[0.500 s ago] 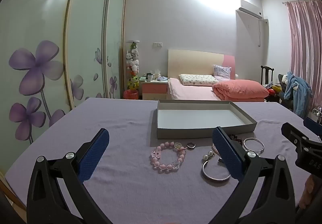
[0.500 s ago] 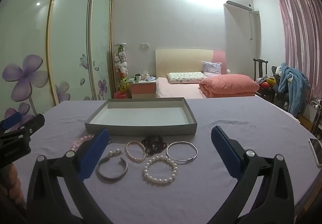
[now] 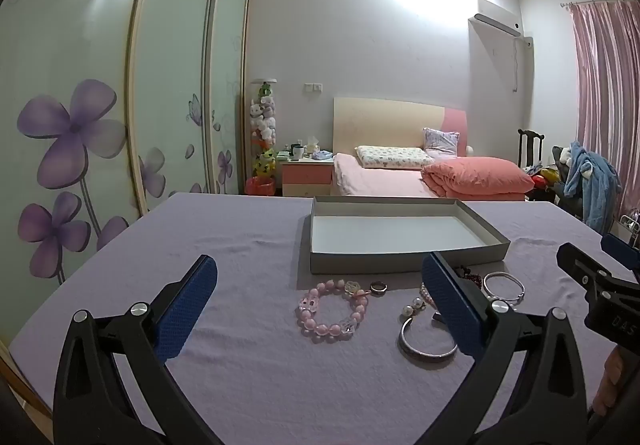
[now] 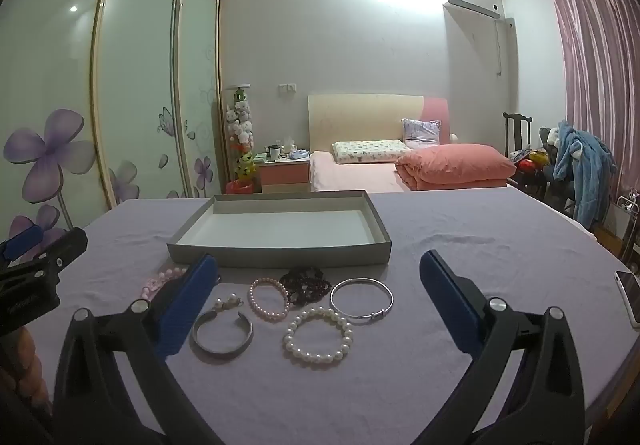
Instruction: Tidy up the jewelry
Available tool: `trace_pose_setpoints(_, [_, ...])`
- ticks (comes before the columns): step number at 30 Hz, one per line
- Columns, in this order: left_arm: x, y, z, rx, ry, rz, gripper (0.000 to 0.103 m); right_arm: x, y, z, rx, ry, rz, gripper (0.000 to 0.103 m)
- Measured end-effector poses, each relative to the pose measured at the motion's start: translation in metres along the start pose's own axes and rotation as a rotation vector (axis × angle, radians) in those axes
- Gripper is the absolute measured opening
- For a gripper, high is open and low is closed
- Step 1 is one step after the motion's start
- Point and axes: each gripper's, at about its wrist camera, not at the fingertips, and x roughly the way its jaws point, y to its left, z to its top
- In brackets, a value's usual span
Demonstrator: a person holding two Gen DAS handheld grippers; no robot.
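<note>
On the purple cloth in front of the empty grey tray (image 4: 280, 255), every piece still lies loose, so the sorting looks not yet begun. From left to right lie the pink bead bracelet (image 3: 332, 311), a small ring (image 3: 378, 287), a silver cuff (image 4: 222, 333), a pearl bracelet (image 4: 319, 333) and a thin bangle (image 4: 362, 299). Both the left gripper (image 3: 320, 309) and the right gripper (image 4: 318, 305) hover spread wide above them, holding nothing.

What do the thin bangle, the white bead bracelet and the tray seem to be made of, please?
Thin bangle: probably polished silvery metal, it glints.
White bead bracelet: pearls or imitation, round with soft sheen.
Tray: likely grey cardboard, matte with thin folded walls.
</note>
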Motion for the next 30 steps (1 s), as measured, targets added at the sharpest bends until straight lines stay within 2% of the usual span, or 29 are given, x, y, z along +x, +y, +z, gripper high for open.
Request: trace_pose_setpoints(30, [0.0019,-0.0013,-0.0002,-0.003,0.009,0.0,0.101,0.0023,-0.0018,-0.0011,0.004,0.01,0.001,0.099])
